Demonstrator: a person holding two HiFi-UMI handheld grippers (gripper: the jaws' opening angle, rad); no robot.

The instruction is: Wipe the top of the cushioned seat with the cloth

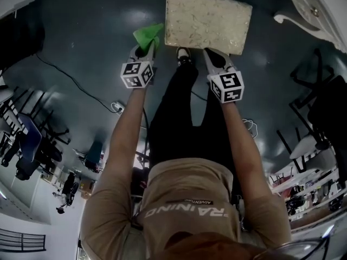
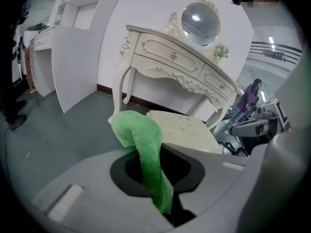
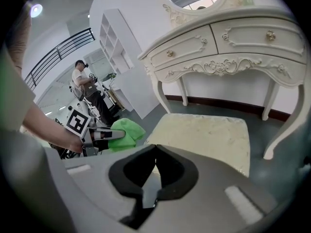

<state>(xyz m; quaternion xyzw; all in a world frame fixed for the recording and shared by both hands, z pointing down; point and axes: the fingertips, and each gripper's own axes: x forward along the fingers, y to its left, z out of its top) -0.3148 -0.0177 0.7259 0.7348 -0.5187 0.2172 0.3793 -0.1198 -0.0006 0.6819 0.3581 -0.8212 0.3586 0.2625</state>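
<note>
Beige-shirted shoulders [image 1: 187,199] are noted at 6 o'clock of the head view, with both arms stretched toward 12 o'clock.

Left tongs [image 1: 144,50] are clamped on the green cloth [image 1: 149,36], which is bunched and trails back between the jaws. Right tongs [image 1: 216,56] are closed tip to tip with nothing between them, and are held at the near edge of the cushioned seat [image 1: 207,21].

The cloth is held just beside the seat's left edge, at 9 o'clock of the cushion; no contact with the top is made out. The approach is judged to be in hand, the wipe itself not yet begun. For the next move, the cloth is to be carried toward 3 o'clock over the cushion, lowered until it bears on the fabric, and drawn across.

The seat top is pale, mottled and rectangular. It is set on a dark grey floor [image 1: 97,31] before an ornate white desk [image 3: 223,47] with an oval mirror [image 2: 199,18]. White shelving [image 3: 116,42] is recorded at 10 o'clock of the right gripper view.
</note>
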